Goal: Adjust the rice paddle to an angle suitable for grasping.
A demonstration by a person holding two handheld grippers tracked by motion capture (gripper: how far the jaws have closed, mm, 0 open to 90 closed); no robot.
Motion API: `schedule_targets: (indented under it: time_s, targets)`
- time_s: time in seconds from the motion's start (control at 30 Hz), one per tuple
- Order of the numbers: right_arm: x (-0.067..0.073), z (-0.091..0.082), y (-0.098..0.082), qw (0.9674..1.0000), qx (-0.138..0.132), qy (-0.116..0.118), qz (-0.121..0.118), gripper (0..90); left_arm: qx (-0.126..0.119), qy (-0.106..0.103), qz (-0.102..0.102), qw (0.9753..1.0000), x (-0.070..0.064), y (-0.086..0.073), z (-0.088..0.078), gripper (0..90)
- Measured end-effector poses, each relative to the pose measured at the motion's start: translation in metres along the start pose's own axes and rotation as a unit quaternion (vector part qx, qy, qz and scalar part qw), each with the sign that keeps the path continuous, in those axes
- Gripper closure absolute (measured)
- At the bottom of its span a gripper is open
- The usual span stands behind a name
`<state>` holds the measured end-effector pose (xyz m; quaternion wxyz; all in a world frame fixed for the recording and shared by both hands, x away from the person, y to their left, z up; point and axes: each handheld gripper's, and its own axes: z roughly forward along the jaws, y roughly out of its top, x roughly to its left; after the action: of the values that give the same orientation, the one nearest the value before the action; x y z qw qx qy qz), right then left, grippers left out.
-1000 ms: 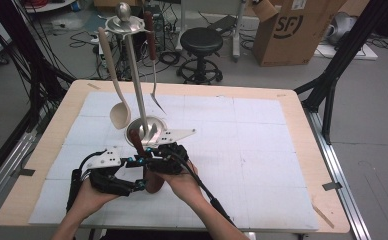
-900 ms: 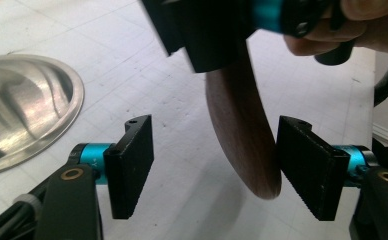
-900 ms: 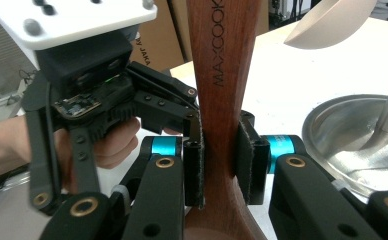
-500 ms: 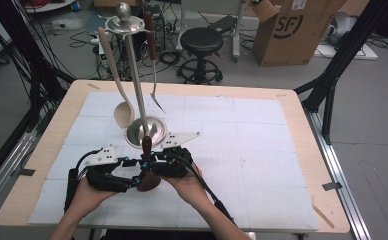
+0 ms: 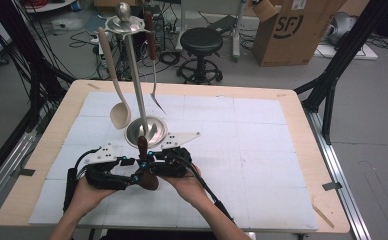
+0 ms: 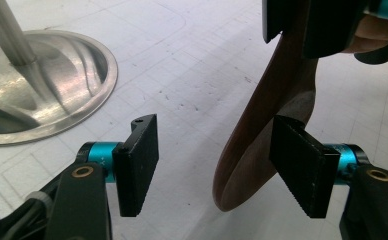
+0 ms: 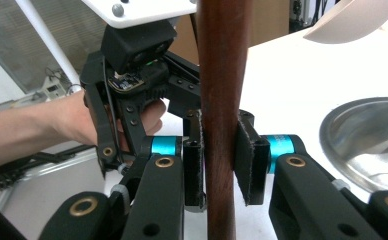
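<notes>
Right gripper view: my right tongs (image 7: 218, 167) pinch the dark wooden spoon (image 7: 222, 100) by its handle.
Left tongs (image 6: 217, 167) stand spread around its bowl, at 6 o'clock from the rack base (image 5: 146, 131) on the worktop (image 5: 262, 150).

Dark polished wood on the spoon (image 7: 222, 100), smooth and faintly glossy. The stand's base (image 6: 42, 85) is shiny brushed metal; the jaw pads look matt black.

A dark brown wooden spoon (image 5: 143, 165) is held upright, handle up, clamped at the handle, its bowl (image 6: 254, 160) down near the white table mat, just in front of the steel rack base.
</notes>
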<state>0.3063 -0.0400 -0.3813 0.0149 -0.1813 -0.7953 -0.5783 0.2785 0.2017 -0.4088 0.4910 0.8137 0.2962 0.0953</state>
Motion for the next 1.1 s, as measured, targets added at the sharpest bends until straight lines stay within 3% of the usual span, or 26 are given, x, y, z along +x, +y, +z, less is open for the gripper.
schedule_targets:
  time_s: [0.23,0.43,0.8,1.1]
  targets:
    - [-0.007,-0.002,0.001,1.0000,0.004,0.001,0.009,77.4,-0.010,-0.007,-0.001,0.9999,0.001,0.000,-0.003,35.0]
    - [-0.013,-0.010,0.005,1.0000,0.007,-0.004,0.000,77.5,-0.016,-0.005,-0.001,0.9999,0.004,-0.002,-0.010,32.1]
    - [-0.024,-0.015,0.018,0.9998,0.016,0.006,-0.012,77.5,-0.025,0.023,-0.015,0.9993,0.015,-0.005,-0.022,25.9]
    - [-0.031,-0.016,0.035,0.9994,0.019,0.021,-0.022,77.5,-0.027,0.033,-0.020,0.9989,0.018,-0.006,-0.026,24.0]
